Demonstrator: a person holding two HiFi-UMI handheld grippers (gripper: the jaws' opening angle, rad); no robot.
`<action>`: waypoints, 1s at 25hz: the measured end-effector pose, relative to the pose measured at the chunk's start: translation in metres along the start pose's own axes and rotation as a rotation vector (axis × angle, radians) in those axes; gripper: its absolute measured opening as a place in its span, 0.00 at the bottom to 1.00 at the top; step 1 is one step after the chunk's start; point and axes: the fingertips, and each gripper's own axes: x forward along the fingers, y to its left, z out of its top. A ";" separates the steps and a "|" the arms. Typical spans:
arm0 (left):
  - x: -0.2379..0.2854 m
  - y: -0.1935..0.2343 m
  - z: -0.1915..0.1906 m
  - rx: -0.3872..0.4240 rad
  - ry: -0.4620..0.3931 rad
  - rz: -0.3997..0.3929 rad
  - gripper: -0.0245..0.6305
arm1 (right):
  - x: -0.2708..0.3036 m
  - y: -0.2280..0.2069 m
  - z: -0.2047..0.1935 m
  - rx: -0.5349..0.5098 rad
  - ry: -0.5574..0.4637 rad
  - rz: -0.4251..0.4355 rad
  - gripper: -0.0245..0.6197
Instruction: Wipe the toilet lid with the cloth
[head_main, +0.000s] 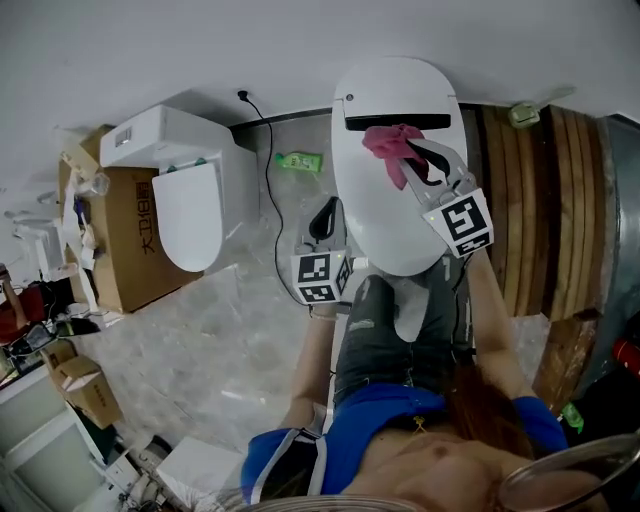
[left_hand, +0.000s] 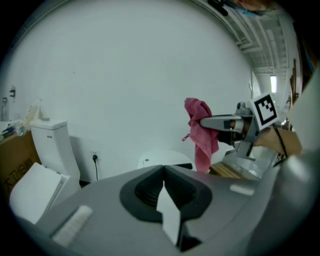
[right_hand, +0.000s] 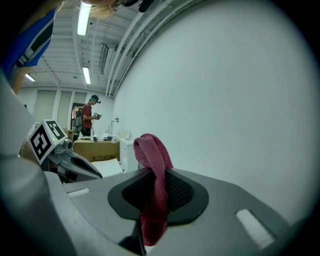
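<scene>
Cloth (head_main: 384, 148) clamped in right gripper (head_main: 414, 153), toilet lid (head_main: 385, 222) partly hidden

Cloth (head_main: 385, 148): pink, coarse open weave, matt. Toilet lid (head_main: 395, 100): white, smooth, glossy. Right gripper (right_hand: 156, 175), left gripper (left_hand: 163, 172): matt grey plastic. Left toilet (head_main: 185, 200): glossy white. Cardboard box (head_main: 130, 240): matt brown. Right wooden slats (head_main: 545, 200): grainy, dull.

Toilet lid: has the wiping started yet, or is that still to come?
Picked up already: the pink cloth is pinched in the right claw. Now it hangs over the closed toilet lid, apparently not touching. The left claw is shut, empty. The wiping itself looks still to do.
</scene>
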 end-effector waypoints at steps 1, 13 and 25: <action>0.010 0.009 -0.015 -0.004 -0.008 0.008 0.04 | 0.014 0.004 -0.014 -0.024 0.003 0.022 0.14; 0.117 0.088 -0.137 0.108 -0.196 0.013 0.04 | 0.155 0.061 -0.168 -0.519 0.067 0.208 0.13; 0.100 0.088 -0.183 0.235 -0.328 0.006 0.04 | 0.184 0.084 -0.237 -1.042 0.285 0.006 0.13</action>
